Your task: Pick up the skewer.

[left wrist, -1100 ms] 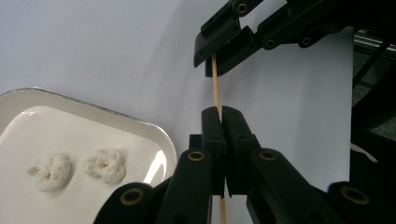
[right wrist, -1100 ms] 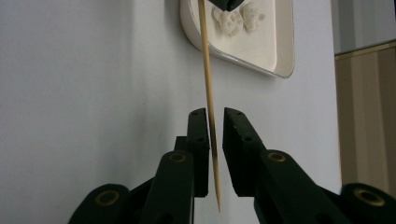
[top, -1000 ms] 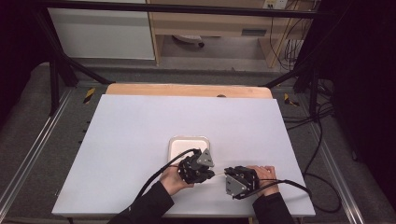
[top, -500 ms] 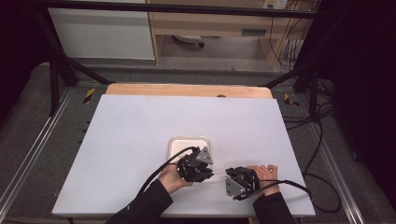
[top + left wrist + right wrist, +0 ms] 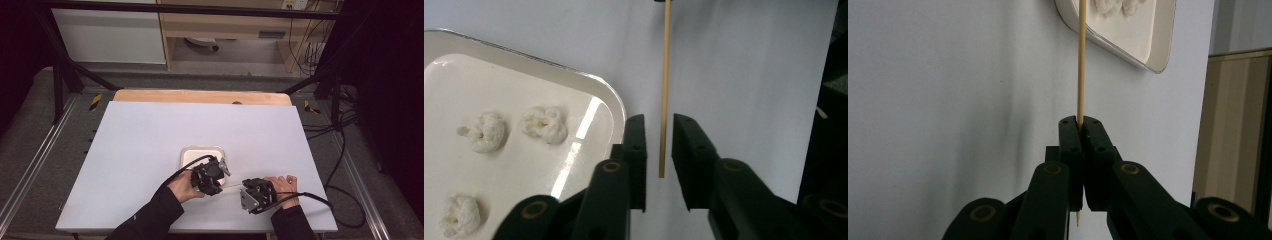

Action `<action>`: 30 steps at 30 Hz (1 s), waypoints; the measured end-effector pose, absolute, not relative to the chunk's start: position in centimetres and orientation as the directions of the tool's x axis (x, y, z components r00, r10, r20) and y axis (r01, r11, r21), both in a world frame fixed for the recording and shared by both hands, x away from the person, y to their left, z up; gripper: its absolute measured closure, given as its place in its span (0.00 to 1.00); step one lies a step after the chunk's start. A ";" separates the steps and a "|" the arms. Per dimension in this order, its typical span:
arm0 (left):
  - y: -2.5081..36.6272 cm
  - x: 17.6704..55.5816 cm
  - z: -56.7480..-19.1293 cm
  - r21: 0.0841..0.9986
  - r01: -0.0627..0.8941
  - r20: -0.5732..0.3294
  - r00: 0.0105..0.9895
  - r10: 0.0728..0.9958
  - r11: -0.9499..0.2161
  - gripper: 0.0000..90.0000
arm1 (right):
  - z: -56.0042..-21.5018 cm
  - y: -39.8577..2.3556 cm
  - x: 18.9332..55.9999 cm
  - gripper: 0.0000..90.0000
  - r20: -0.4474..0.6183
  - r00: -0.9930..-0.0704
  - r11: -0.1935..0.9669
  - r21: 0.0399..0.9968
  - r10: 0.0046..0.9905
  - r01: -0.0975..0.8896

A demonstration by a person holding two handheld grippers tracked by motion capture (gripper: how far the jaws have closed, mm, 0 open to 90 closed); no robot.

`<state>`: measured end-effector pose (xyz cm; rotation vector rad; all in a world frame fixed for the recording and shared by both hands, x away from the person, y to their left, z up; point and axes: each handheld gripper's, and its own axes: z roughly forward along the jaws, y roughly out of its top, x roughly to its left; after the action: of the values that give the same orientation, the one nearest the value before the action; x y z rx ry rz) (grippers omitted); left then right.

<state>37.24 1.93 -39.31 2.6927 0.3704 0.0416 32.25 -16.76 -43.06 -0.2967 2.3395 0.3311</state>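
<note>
A thin wooden skewer (image 5: pixel 666 75) lies level just above the white table, between my two grippers (image 5: pixel 231 186). My right gripper (image 5: pixel 1081 125) is shut on the skewer (image 5: pixel 1081 65) near its pointed end, at the table's front right (image 5: pixel 257 194). My left gripper (image 5: pixel 659 145) has just opened its jaws a little. The skewer's other end sits in the gap, and neither pad presses it. In the high view the left gripper (image 5: pixel 210 179) sits just in front of a white tray (image 5: pixel 202 150). The tray (image 5: pixel 609 95) holds three white dough knots (image 5: pixel 544 124).
The white table top (image 5: pixel 150 140) stretches wide to the left and behind the tray. A wooden strip (image 5: pixel 200 96) runs along its far edge. Cables trail from both grippers, the right one off the table's right side (image 5: pixel 345 200).
My left gripper has shifted slightly beside the tray's front edge. The right hand has kept still with the skewer.
</note>
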 end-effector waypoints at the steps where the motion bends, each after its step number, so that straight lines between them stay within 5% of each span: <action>1: 1.7 37.2 -39.4 0.404 0.250 -0.024 0.964 0.263 -0.880 0.88 | -43.1 -16.7 32.3 0.99 -0.713 -0.690 0.938 0.141 -0.125 -0.316; 7: 1.0 36.8 -39.8 0.381 0.222 0.010 0.970 0.244 -0.898 0.97 | -43.2 -16.6 32.3 0.99 -0.713 -0.687 0.939 0.127 -0.137 -0.318; 19: 1.2 36.2 -39.7 0.394 0.175 0.084 0.971 0.225 -0.902 0.98 | -43.1 -16.4 32.1 0.97 -0.726 -0.679 0.940 0.142 -0.113 -0.309; 24: 2.5 36.1 -39.7 0.419 0.193 0.081 0.965 0.248 -0.887 0.98 | -42.6 -17.0 32.2 0.80 -0.703 -0.711 0.929 0.283 0.030 -0.240; 30: 5.1 36.1 -39.5 0.456 0.228 0.081 0.952 0.295 -0.860 0.98 | -41.9 -18.7 32.9 0.59 -0.555 -0.792 0.857 0.509 0.253 -0.082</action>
<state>36.08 5.12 -39.48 2.6501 0.3748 0.2039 32.90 -18.72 -41.94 0.1236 2.3912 0.6925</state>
